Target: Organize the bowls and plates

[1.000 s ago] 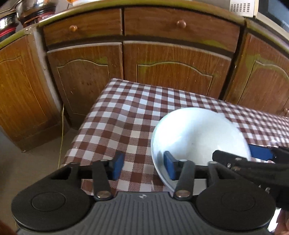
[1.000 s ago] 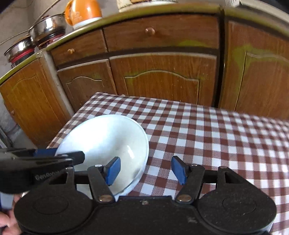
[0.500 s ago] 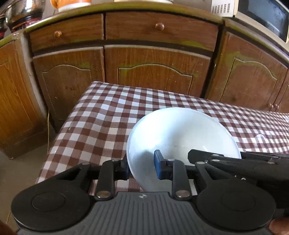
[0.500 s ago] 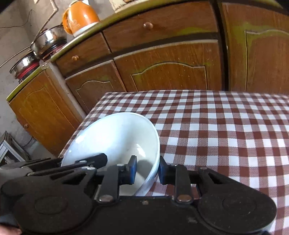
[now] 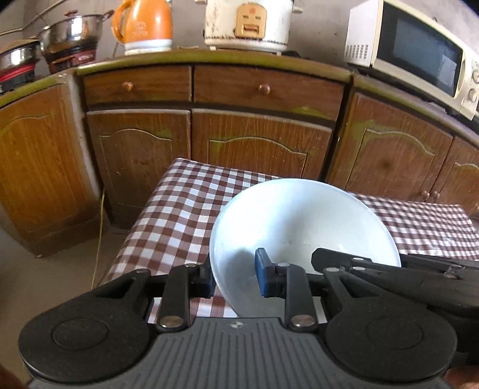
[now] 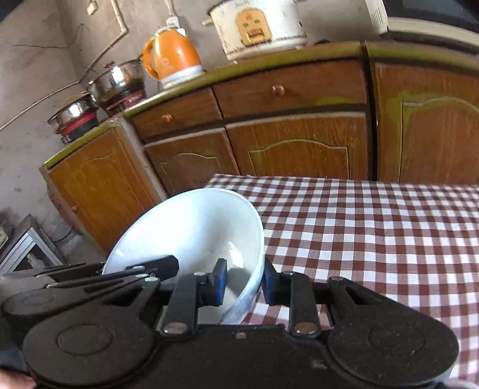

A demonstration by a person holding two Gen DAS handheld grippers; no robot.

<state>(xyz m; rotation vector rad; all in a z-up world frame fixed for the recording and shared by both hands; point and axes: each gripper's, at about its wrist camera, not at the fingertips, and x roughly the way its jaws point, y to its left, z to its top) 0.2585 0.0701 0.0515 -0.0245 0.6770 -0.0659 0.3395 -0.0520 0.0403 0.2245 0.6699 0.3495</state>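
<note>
The white bowl [image 5: 302, 227] is gripped at opposite rim walls by the left gripper [image 5: 235, 276] and right gripper [image 6: 244, 282], above the checked table [image 6: 374, 233]. The microwave [image 5: 416, 51] is shown only in the left view. A second ago, both jaws were apart and the bowl was lower.

One white round ceramic bowl [image 5: 302, 221] is showing, with two black hand-held grippers, left [image 5: 235, 276] and right [image 6: 244, 282]. On the green-edged surface [image 5: 209, 58] are sitting two steel pots [image 5: 70, 36], one orange kettle [image 5: 143, 25], one white rice cooker [image 5: 248, 22] and one cream microwave [image 5: 419, 52].
</note>
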